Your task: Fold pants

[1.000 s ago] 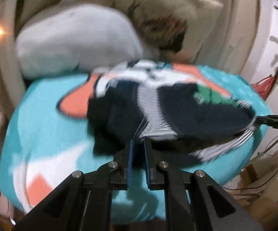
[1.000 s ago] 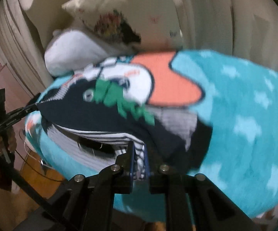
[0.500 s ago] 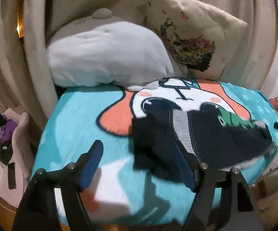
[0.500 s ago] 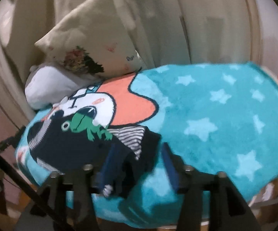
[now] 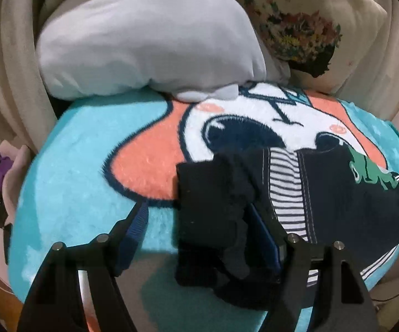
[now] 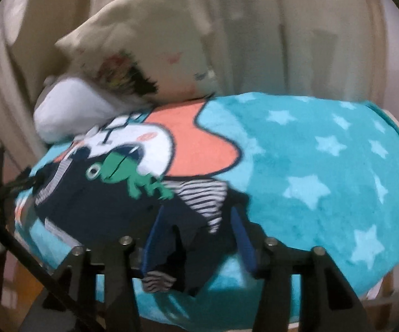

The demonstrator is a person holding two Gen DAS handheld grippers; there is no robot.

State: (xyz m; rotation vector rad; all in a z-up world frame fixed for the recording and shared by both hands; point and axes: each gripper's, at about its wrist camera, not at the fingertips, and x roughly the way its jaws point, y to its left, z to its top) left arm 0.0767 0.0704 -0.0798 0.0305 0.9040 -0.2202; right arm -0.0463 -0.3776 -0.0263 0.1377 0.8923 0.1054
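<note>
Navy frog-print pants [image 5: 323,193] lie bunched on the turquoise star blanket [image 6: 323,171]. Left gripper [image 5: 199,229] and right gripper [image 6: 196,235] fingers apart and closing, pant fabric loose between them, ungripped.

Left wrist view looked steeply down along its fingers from the near edge of the teal blanket [image 5: 69,149], close in, facing the grey cushion [image 5: 146,36] and floral pillow [image 5: 304,25]. Right wrist view looked down from the same edge further right, slightly further back. Both shared the dark pants [image 5: 323,193] [image 6: 94,207], the blanket [image 6: 323,166] and both pillows.
</note>
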